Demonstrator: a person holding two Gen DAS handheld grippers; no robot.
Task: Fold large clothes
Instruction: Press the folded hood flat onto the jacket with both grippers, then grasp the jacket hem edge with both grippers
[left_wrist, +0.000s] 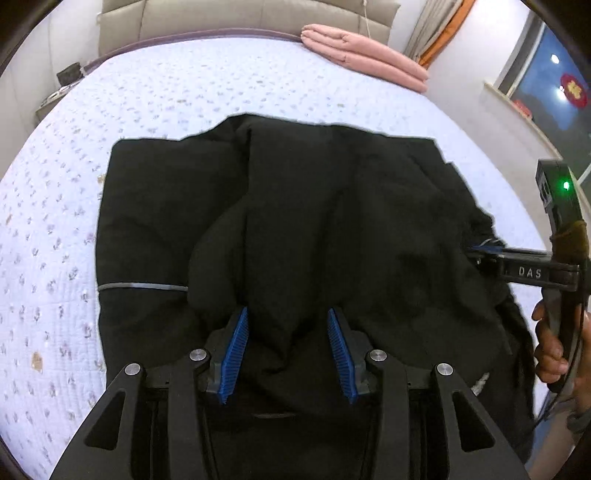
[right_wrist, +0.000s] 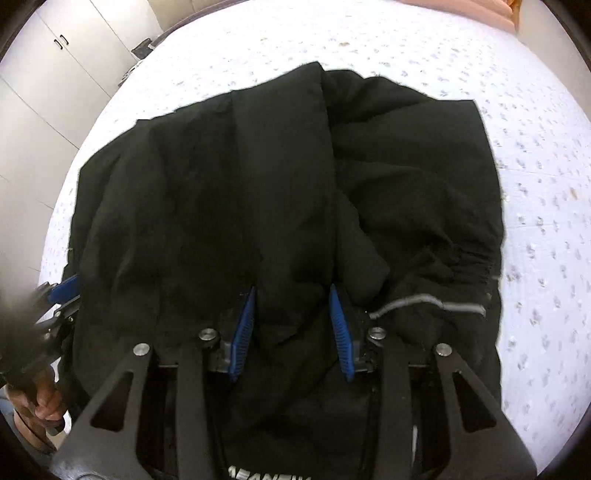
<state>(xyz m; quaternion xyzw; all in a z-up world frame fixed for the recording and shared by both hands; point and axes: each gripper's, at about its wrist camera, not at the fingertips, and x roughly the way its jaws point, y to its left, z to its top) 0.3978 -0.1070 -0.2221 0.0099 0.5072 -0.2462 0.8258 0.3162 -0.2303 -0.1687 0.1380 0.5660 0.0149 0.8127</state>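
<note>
On floral bed (left_wrist: 147, 92), black garment (left_wrist: 295, 203) between both grippers' spread fingers (left_wrist: 236, 350), pink blanket (left_wrist: 365, 55) beyond.

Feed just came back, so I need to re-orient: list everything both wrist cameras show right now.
Black garment: one, black, bunched at the bed's near side.
Bed: one, white quilt with small purple print.
Folded blanket: one, pink, far right corner of the bed.
Headboard: one, beige, behind the bed.
Wardrobe: white doors, beside the bed.
Window: one, dark, on the right.
Left tongs: blue pads apart, fabric between them.
Right tongs: blue pads apart, fabric between them.
</note>
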